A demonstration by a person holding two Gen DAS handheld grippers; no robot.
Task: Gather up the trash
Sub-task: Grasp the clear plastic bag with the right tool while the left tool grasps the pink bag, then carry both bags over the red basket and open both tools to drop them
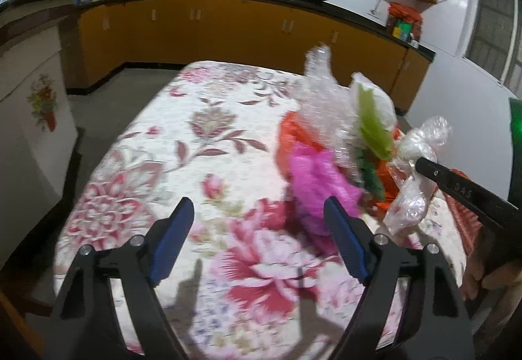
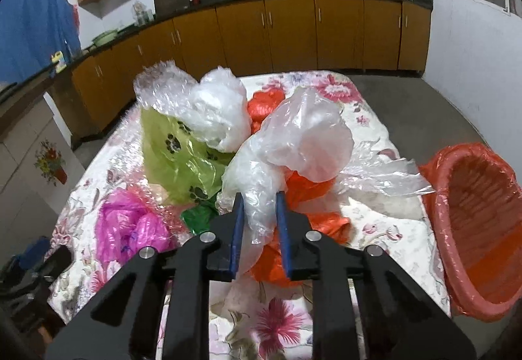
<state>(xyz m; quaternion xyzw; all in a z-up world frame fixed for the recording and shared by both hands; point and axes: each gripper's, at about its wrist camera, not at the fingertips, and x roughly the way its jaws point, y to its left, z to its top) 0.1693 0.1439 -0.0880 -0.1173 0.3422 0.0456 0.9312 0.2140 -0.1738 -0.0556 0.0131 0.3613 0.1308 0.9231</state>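
A heap of crumpled plastic bags lies on a table with a floral cloth [image 2: 368,118]. In the right wrist view my right gripper [image 2: 260,197] is shut on the neck of a clear plastic bag [image 2: 293,138], its blue pads pressing both sides. Around it lie a green paw-print bag [image 2: 173,148], a pink bag [image 2: 130,226], orange bags [image 2: 313,190] and bubble wrap [image 2: 156,82]. In the left wrist view my left gripper [image 1: 257,202] stands open above the cloth [image 1: 195,148], nothing between its fingers. The pink bag [image 1: 313,184] sits just beyond its right finger. The right gripper [image 1: 421,164] grips the clear bag [image 1: 414,197] at right.
A red basket lined with an orange bag [image 2: 473,197] stands at the table's right edge. Kitchen cabinets [image 2: 293,34] with pots on the counter run along the far wall. A white cabinet with a flower sticker [image 1: 42,105] stands left. A hand [image 1: 479,278] holds the right gripper.
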